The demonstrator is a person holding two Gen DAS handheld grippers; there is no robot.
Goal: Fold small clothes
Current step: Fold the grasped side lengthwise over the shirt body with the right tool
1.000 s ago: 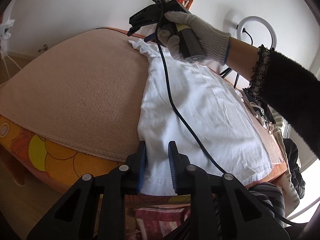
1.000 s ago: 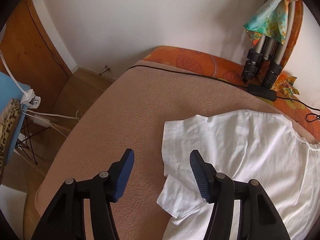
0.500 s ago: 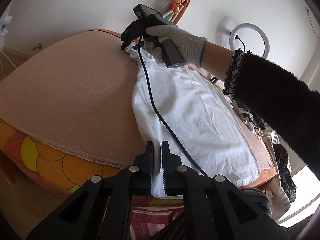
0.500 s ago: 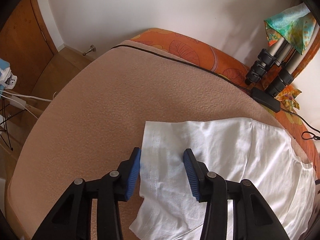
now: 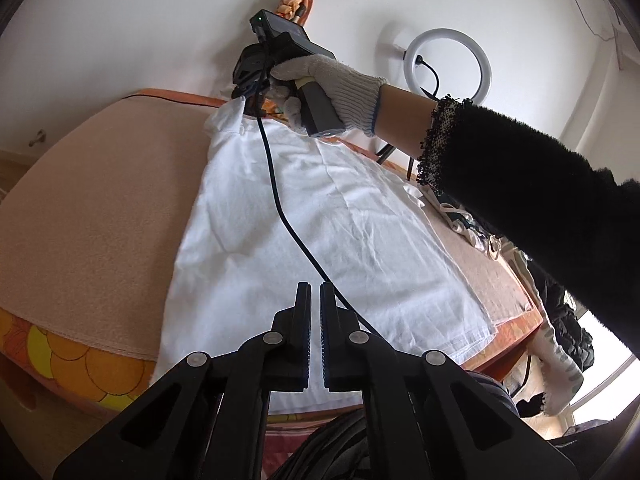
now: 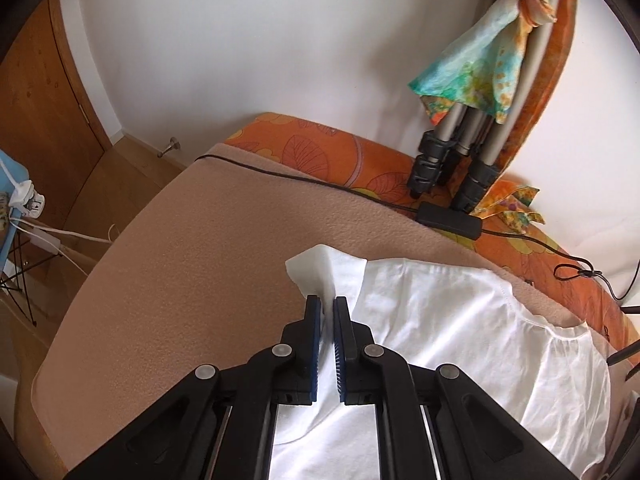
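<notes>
A white t-shirt lies spread on a tan blanket over the bed. My left gripper is shut on the shirt's bottom hem at the bed's near edge. My right gripper is shut on the shirt's sleeve, which stands up pinched between the blue pads. In the left wrist view the right gripper shows at the far end of the shirt, held by a gloved hand. The shirt hangs lifted along its left edge.
A black cable trails across the shirt from the right gripper. A tripod with a colourful scarf leans on the wall, a power brick beside it. A ring light and dark clothes stand on the right.
Both grippers have closed: the left on the hem, the right on the sleeve. The shirt's left edge has been lifted and pulled straight between them.
</notes>
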